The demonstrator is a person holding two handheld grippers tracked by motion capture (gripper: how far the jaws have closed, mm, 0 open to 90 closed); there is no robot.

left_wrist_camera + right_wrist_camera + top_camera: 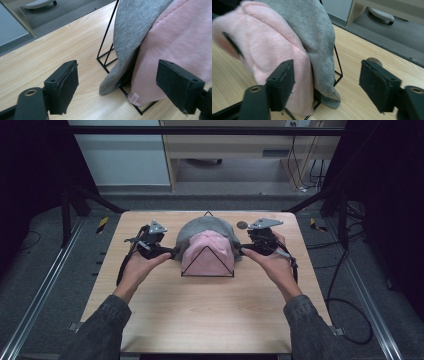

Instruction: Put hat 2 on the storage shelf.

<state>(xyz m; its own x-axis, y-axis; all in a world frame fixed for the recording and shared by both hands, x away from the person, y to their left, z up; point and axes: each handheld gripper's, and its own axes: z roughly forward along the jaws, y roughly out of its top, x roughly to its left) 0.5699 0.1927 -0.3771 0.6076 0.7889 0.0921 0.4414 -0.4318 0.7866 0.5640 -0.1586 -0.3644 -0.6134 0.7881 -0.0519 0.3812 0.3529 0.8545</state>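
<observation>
I hold the left gripper (172, 252) at nine o'clock and the right gripper (243, 248) at three o'clock, both gaping wide, flanking the soft pink towel (208, 251) and grey fleece towel (200, 226) draped on the black wire triangular rack (207, 275) mid-table (200, 315), probably to seize both edges together.

Light wood-grain table (200, 310) with rounded far corners, set on grey carpeted floor (50, 270). Metal rails (37, 295) are laid along left and right. Black drapes (30, 170) are hung at both sides. A pale wall panel (125, 160) and light wooden furniture (240, 145) are seen far; black cables (350, 310) are trailed at right.
</observation>
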